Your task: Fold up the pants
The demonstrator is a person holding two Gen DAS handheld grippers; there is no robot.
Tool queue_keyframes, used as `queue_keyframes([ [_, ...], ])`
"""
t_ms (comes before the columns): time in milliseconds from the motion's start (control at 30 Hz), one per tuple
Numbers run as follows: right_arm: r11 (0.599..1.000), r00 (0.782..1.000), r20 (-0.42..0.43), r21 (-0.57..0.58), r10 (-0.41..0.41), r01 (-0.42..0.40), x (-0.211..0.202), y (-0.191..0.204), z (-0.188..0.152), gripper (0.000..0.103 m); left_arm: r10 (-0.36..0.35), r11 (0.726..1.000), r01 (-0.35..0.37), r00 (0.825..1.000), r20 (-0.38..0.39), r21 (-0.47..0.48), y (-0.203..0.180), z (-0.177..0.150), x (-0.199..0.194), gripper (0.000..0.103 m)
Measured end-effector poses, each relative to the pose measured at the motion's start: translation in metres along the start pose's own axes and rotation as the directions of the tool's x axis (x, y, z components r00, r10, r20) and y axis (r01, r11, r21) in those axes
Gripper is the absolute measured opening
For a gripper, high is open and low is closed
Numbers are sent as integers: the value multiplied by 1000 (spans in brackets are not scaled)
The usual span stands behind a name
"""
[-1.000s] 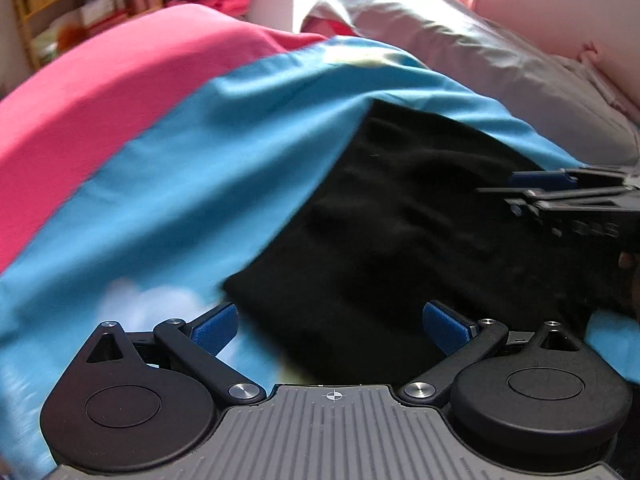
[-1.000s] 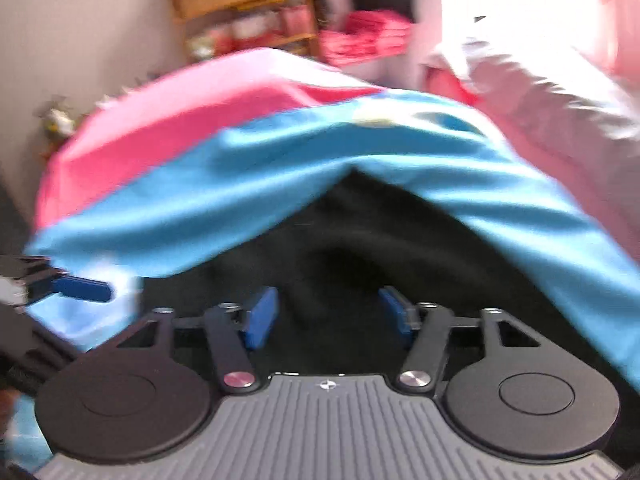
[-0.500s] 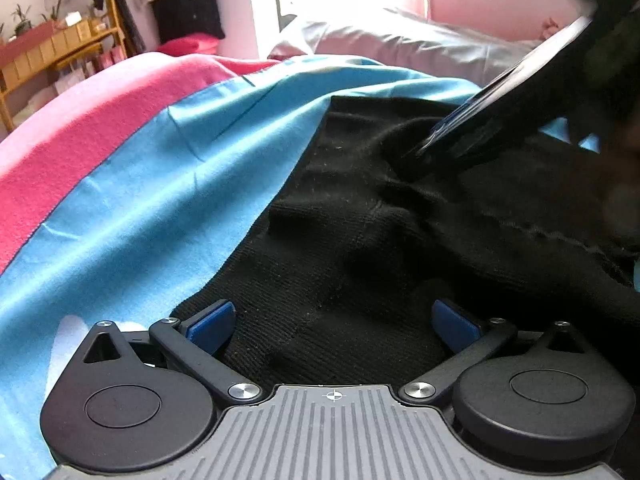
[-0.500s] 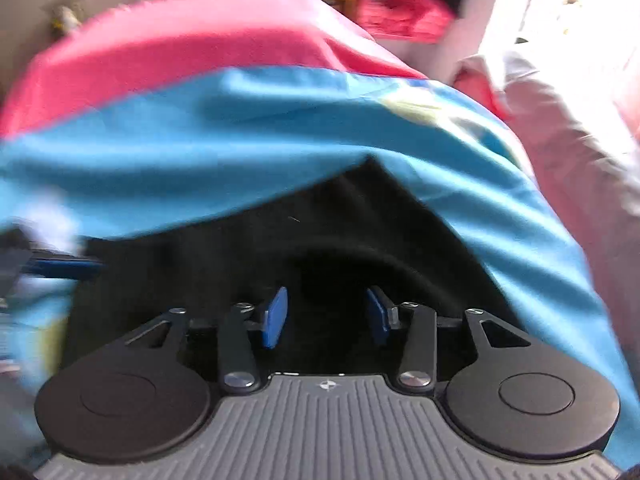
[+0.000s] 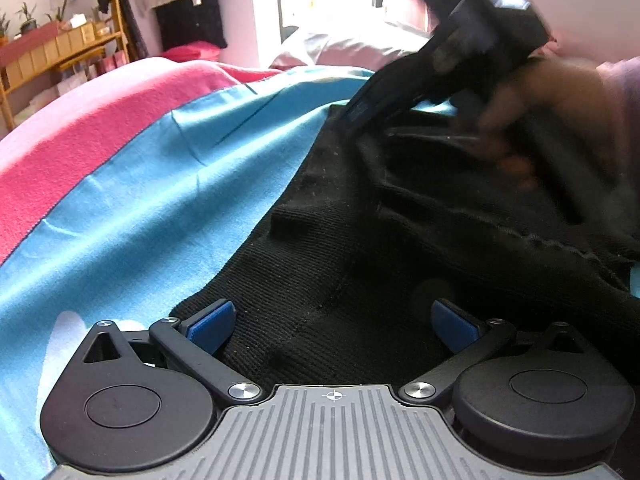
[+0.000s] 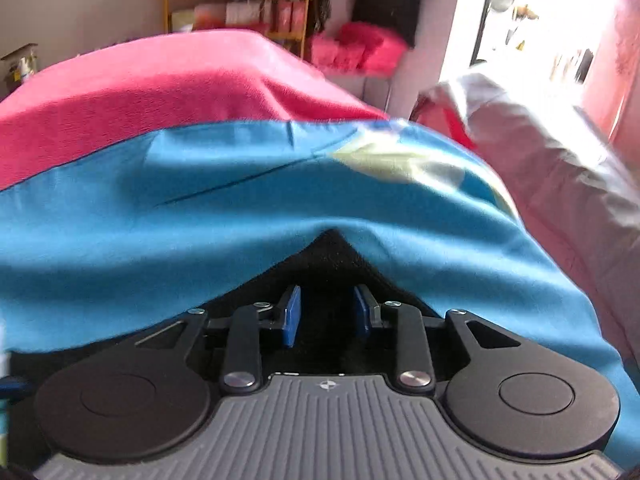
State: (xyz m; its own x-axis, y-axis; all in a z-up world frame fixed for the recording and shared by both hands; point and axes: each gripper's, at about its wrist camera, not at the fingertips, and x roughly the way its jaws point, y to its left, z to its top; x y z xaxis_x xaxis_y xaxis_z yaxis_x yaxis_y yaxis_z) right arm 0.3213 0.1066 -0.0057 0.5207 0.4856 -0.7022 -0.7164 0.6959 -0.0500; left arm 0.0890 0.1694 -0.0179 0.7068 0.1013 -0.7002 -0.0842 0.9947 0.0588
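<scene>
Black knit pants [image 5: 360, 264] lie on a blue sheet [image 5: 160, 200] on the bed. My left gripper [image 5: 332, 322] is open, its blue pads wide apart over the pants' near edge. My right gripper [image 6: 326, 312] sits low on the far corner of the pants [image 6: 330, 252], its jaws narrowed around dark fabric with a gap still between the pads. It also shows in the left wrist view [image 5: 440, 60], blurred, with the hand behind it pressing at the pants' far edge.
A pink blanket [image 5: 80, 132] lies beyond the blue sheet. A grey pillow [image 6: 560, 168] is at the right. A wooden shelf [image 6: 240, 4] and hanging clothes stand by the far wall.
My right gripper moved forward to the pants' far corner and its jaws narrowed. The left gripper stayed open at the near edge, a little closer to the fabric.
</scene>
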Motion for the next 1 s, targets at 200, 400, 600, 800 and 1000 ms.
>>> queue_keyframes([
  [200,983,993,-101,-169,53,-69,-21,31,-29,61,-3,1000,3,1000,11,-8,1,-1,-1,103],
  [400,997,999,-28,-65,33,-35,-4,33,-14,72,0,1000,0,1000,6,-2,0,0,-1,103],
  [600,987,980,-147,-76,131,-144,-51,26,-41,72,-11,1000,11,1000,17,-20,2,-1,-2,103],
  [800,998,997,-57,-28,60,-62,-13,42,-38,103,-3,1000,3,1000,12,-10,1,0,0,103],
  [1000,998,998,-44,-40,42,-43,-77,11,-50,87,-3,1000,3,1000,14,-9,1,0,0,103],
])
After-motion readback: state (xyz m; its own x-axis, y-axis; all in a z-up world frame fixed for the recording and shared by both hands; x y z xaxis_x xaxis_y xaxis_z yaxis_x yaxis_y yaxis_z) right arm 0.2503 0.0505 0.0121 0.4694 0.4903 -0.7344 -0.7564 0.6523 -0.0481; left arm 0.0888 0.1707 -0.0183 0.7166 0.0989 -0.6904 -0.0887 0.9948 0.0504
